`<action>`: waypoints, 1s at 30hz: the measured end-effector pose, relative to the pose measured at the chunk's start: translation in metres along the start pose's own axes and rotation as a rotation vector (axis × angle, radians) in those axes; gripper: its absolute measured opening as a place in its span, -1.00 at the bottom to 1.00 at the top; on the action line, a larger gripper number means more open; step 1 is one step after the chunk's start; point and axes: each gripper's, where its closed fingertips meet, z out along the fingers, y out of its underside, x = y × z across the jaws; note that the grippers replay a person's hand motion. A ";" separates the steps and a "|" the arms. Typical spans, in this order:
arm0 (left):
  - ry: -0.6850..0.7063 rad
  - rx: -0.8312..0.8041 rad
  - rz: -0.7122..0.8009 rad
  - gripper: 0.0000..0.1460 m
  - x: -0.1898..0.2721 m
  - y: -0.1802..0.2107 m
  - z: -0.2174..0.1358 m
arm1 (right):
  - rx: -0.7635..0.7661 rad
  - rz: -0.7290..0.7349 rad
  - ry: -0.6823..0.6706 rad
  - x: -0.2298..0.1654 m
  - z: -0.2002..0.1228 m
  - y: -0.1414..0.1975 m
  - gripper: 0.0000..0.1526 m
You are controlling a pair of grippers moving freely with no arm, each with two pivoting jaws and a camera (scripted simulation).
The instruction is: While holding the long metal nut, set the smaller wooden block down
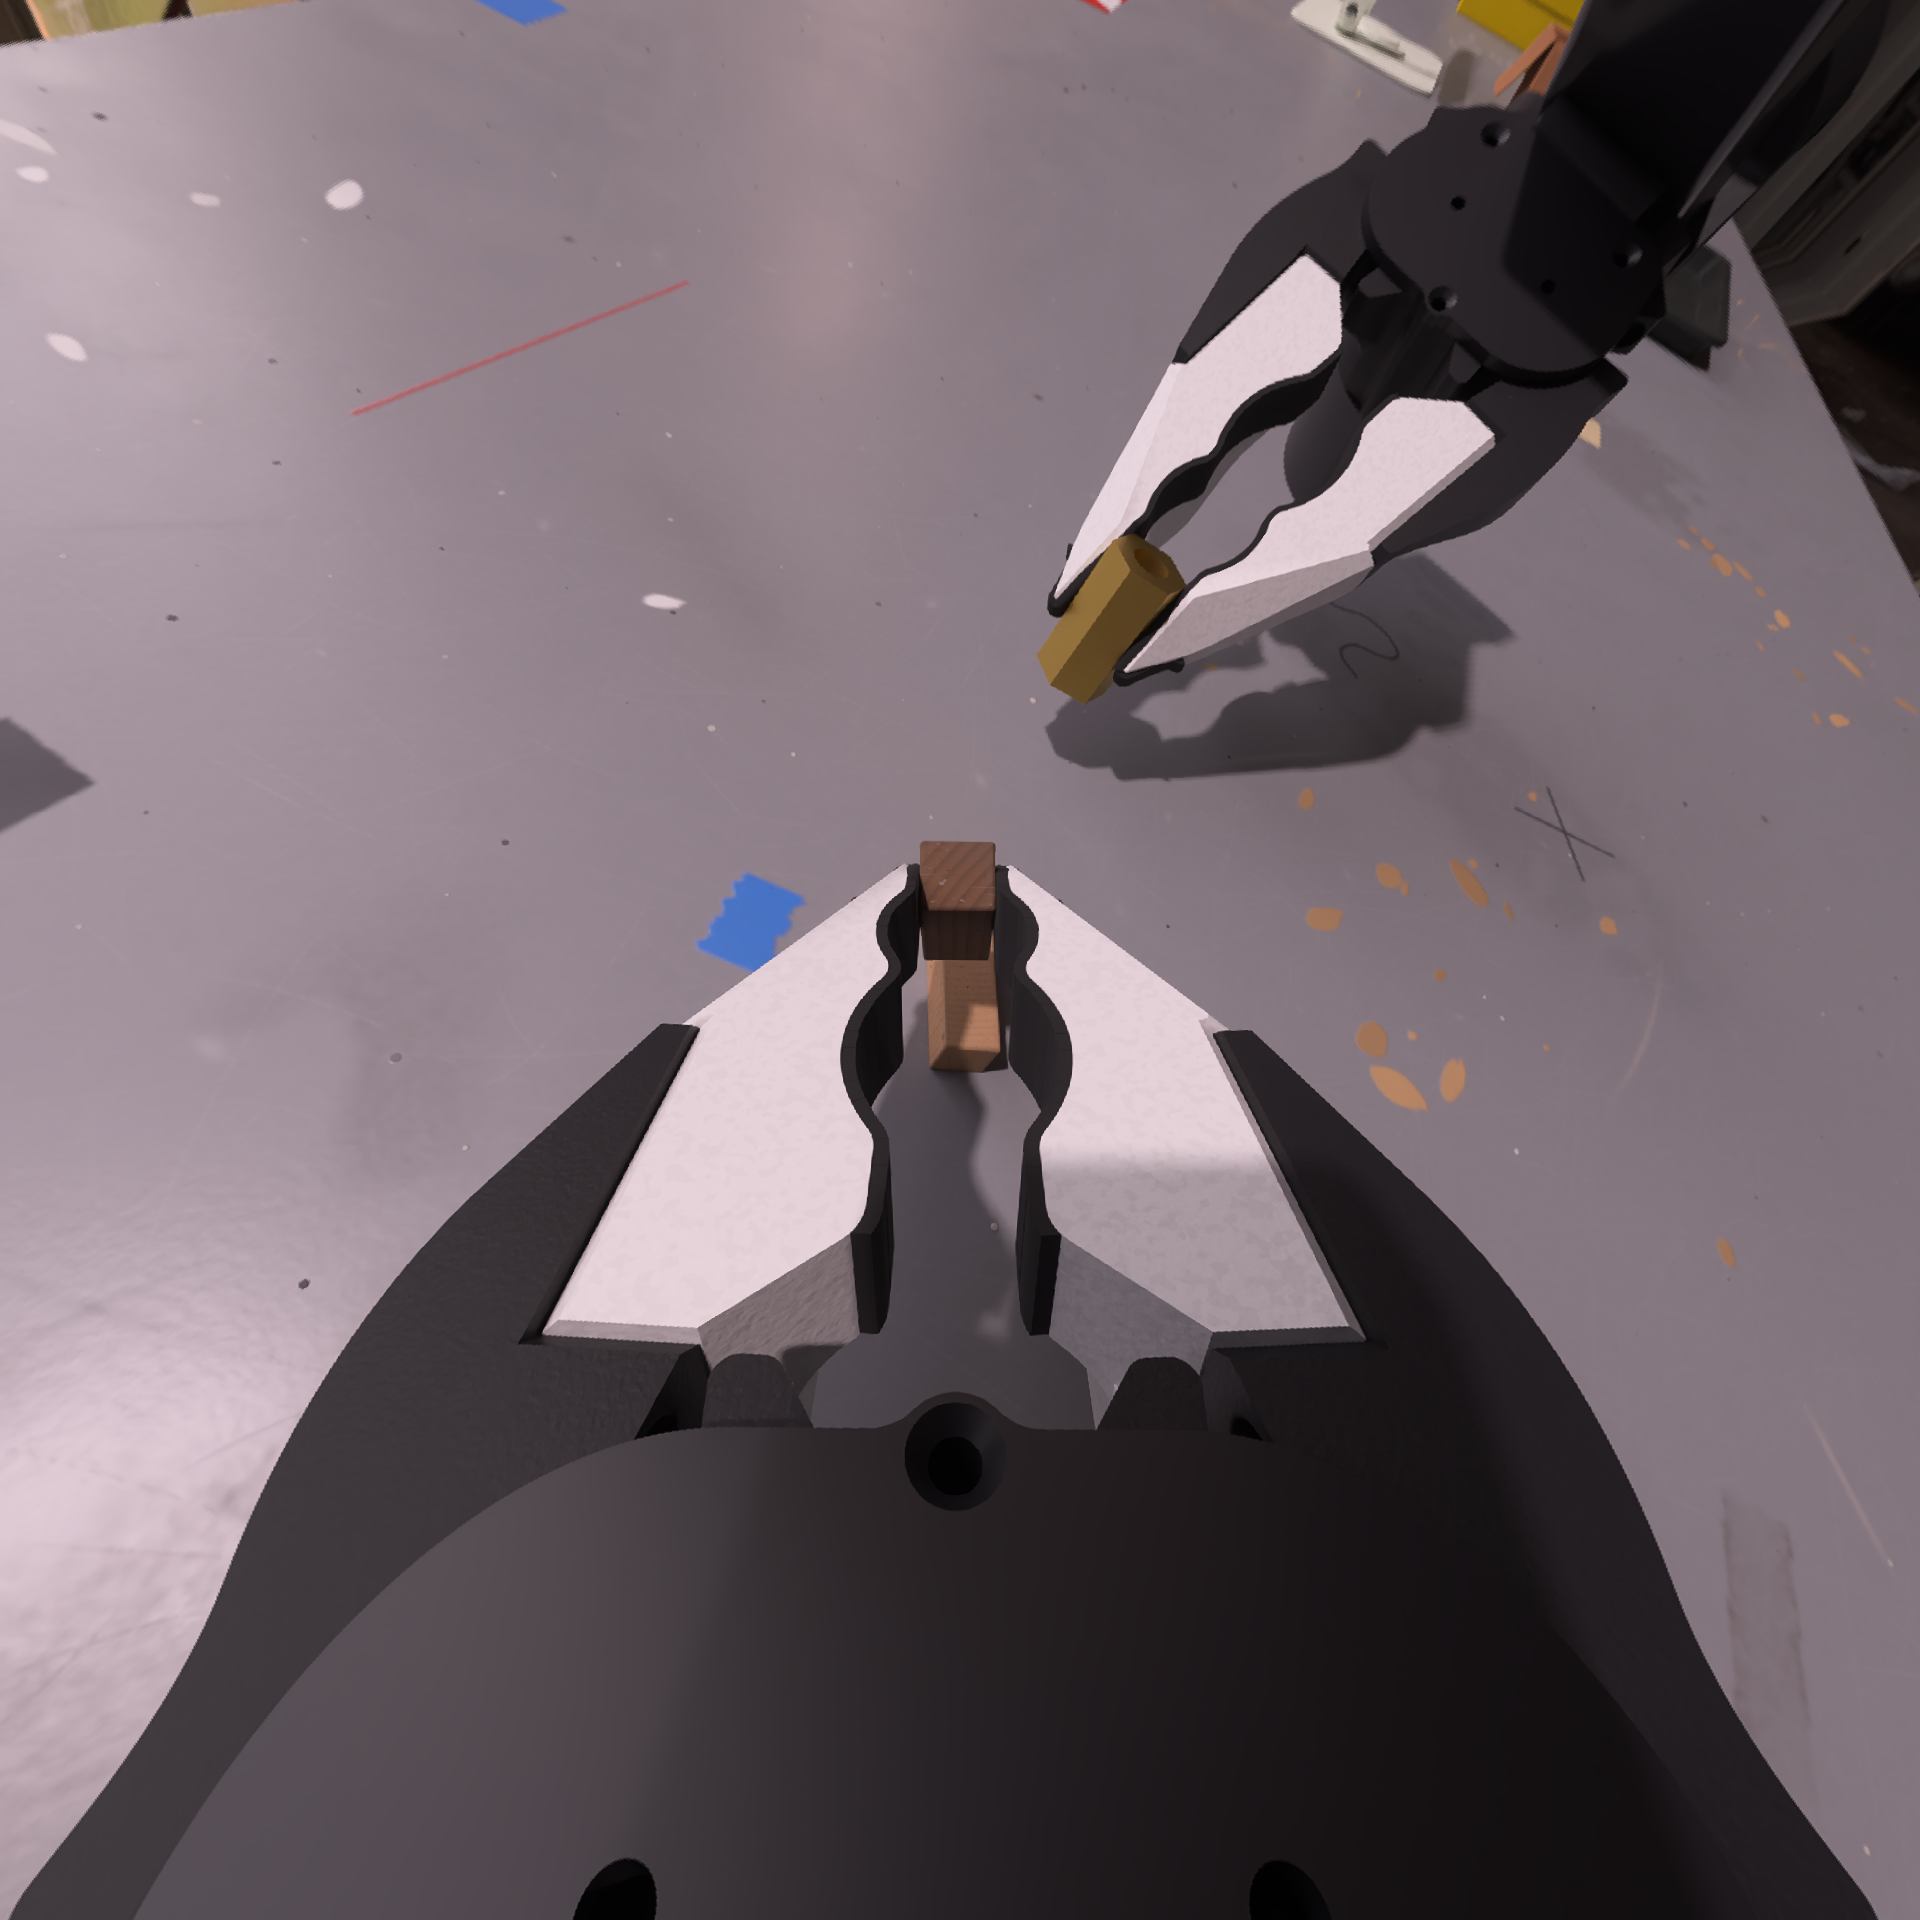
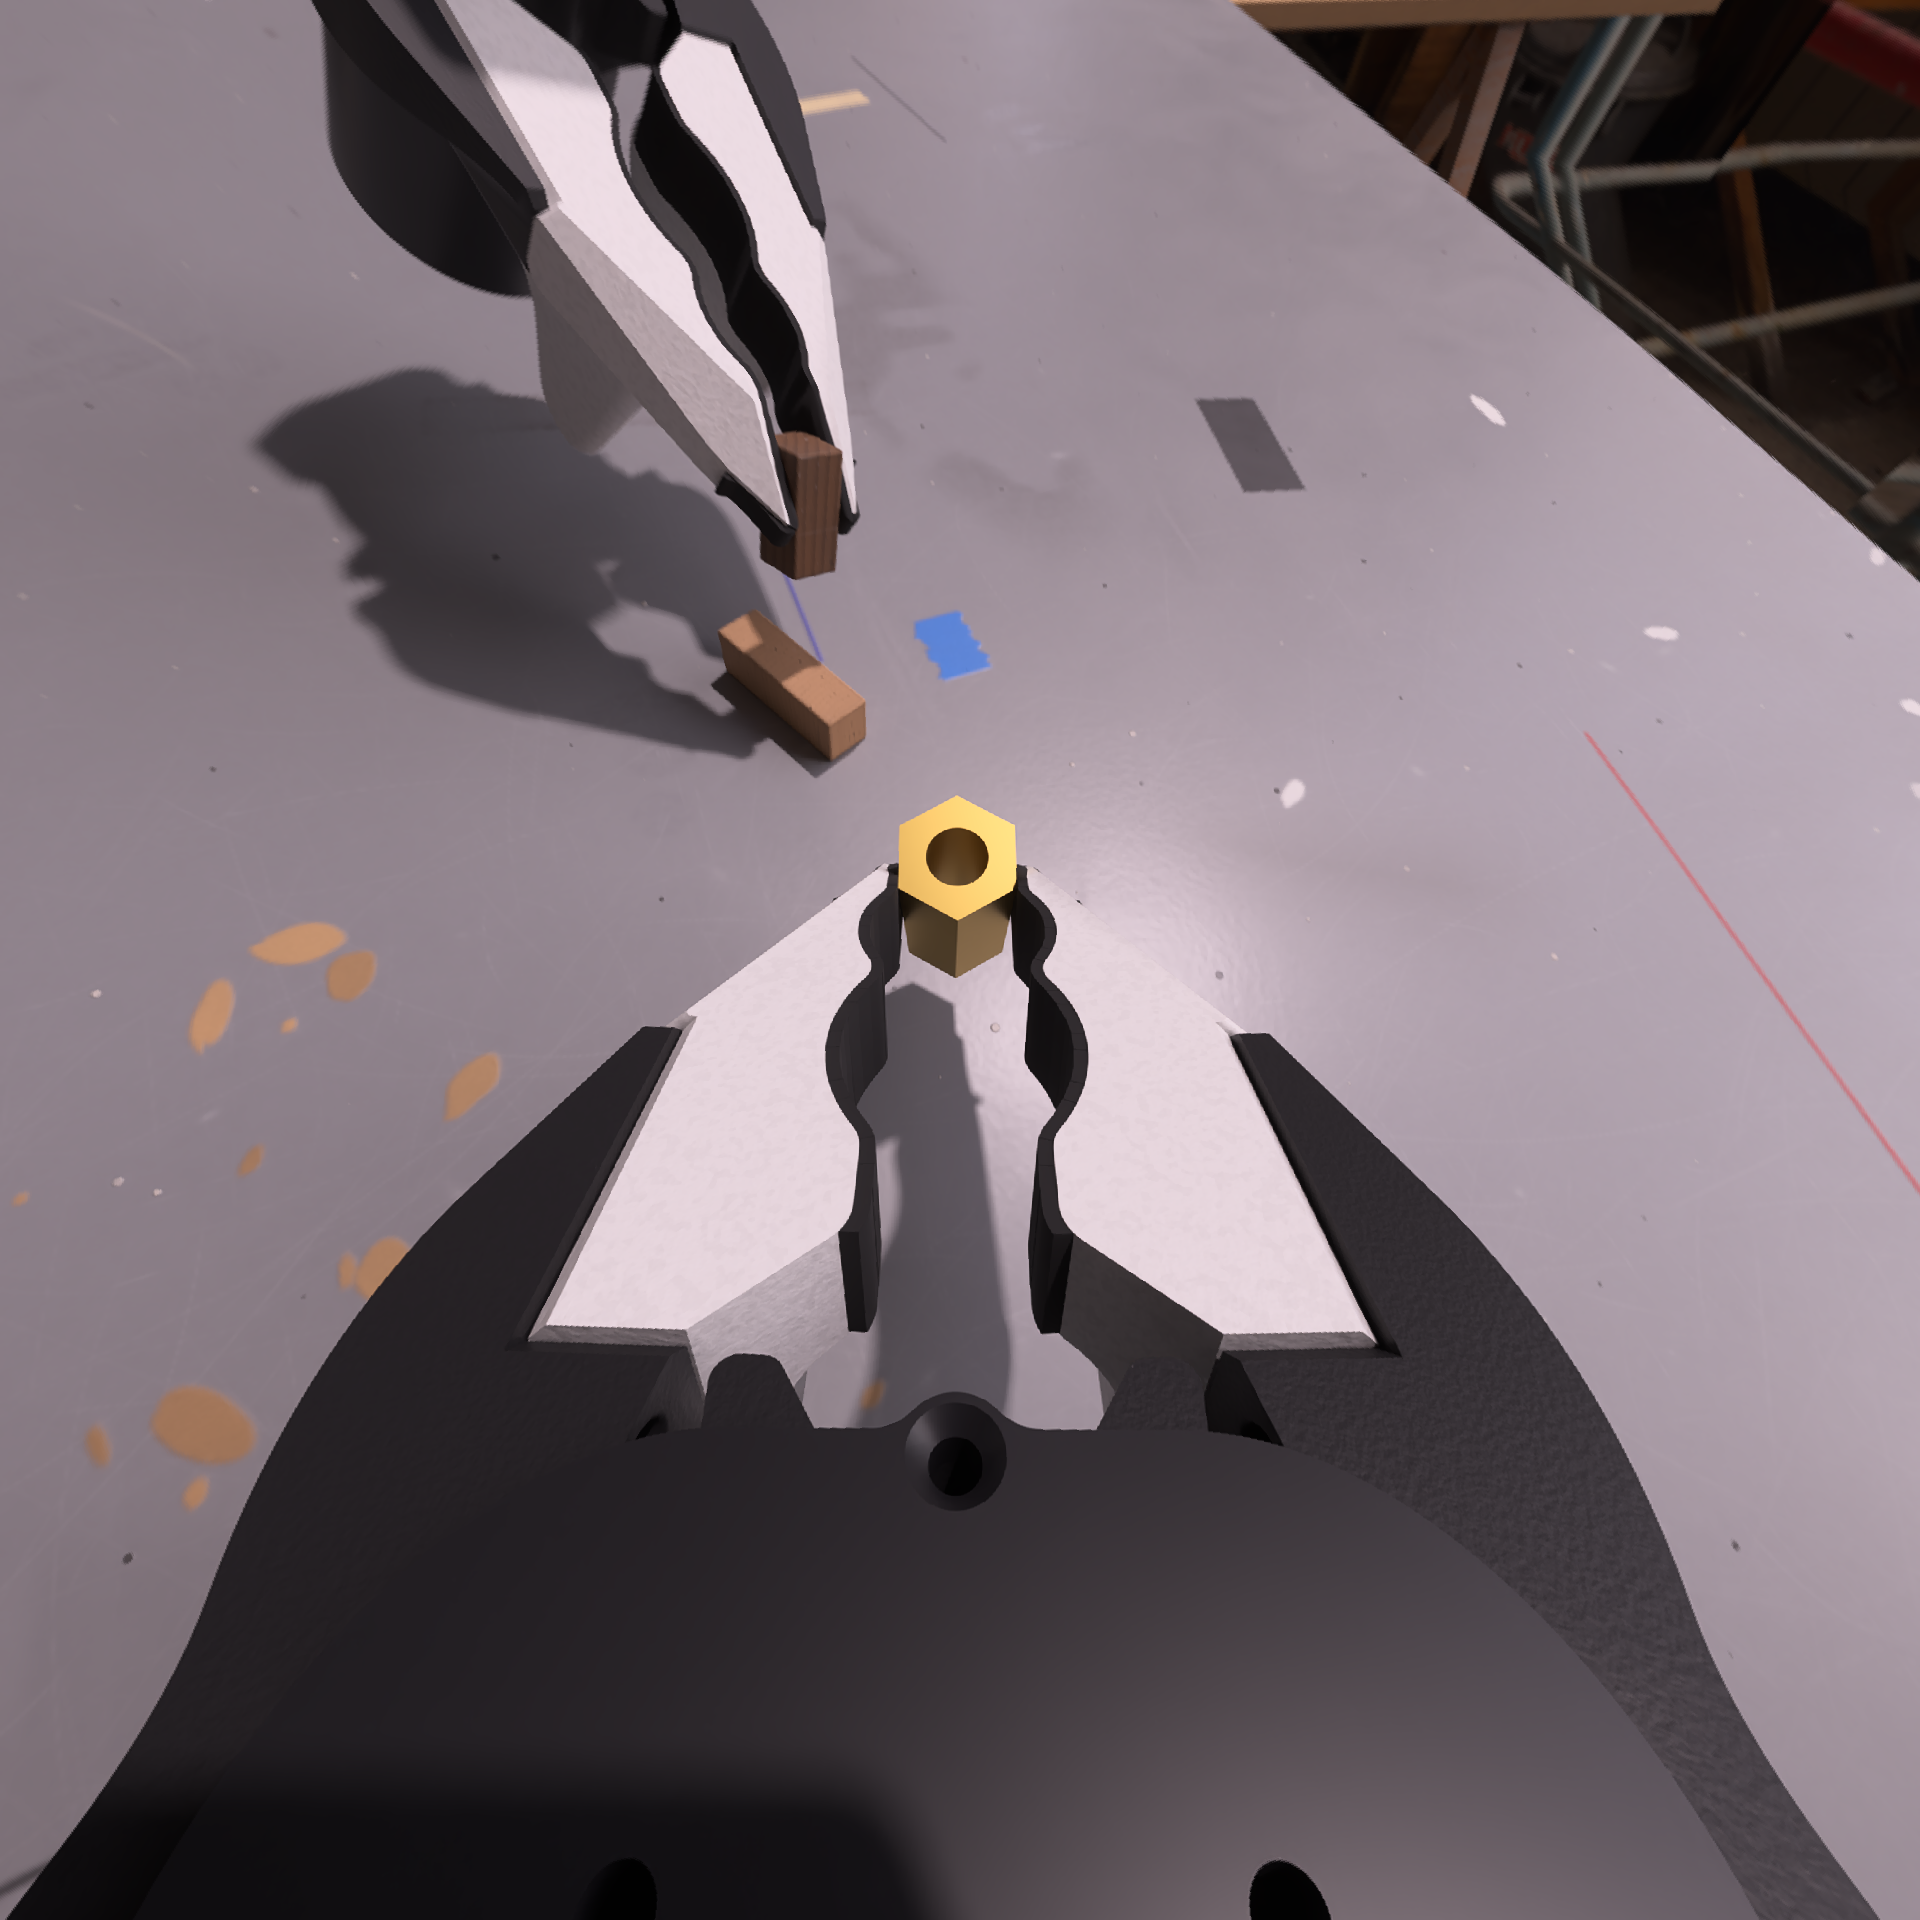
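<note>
My left gripper (image 1: 957,894) is shut on a small dark wooden block (image 1: 957,900) and holds it above the grey table. In the right wrist view that block (image 2: 808,504) hangs upright at the left gripper's tips (image 2: 805,520), clear of the surface. A longer, lighter wooden block (image 1: 965,1016) lies flat on the table below it, also seen in the right wrist view (image 2: 792,684). My right gripper (image 2: 957,894) is shut on a long brass hex nut (image 2: 957,883). In the left wrist view the nut (image 1: 1107,619) sits tilted at the right gripper's tips (image 1: 1101,623), above the table.
A blue tape patch (image 1: 750,918) lies just left of the left gripper's tips, also in the right wrist view (image 2: 951,644). Orange paint spots (image 1: 1392,1070) mark the table on the right. The table's edge (image 2: 1558,281) runs along the right, with shelving beyond. A red line (image 1: 520,348) crosses far left.
</note>
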 end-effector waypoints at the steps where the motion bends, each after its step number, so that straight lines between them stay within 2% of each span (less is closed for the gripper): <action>1: 0.000 -0.011 0.003 -0.82 0.001 0.001 0.001 | -0.015 -0.005 0.011 0.000 0.000 0.002 -0.73; 9: -0.015 -0.093 0.029 -0.82 0.002 0.011 0.006 | -0.072 0.062 0.020 -0.008 0.002 0.012 -0.73; 30: -0.078 -0.154 0.135 -0.82 0.003 0.019 0.014 | -0.133 0.036 0.113 -0.015 0.004 0.017 -0.73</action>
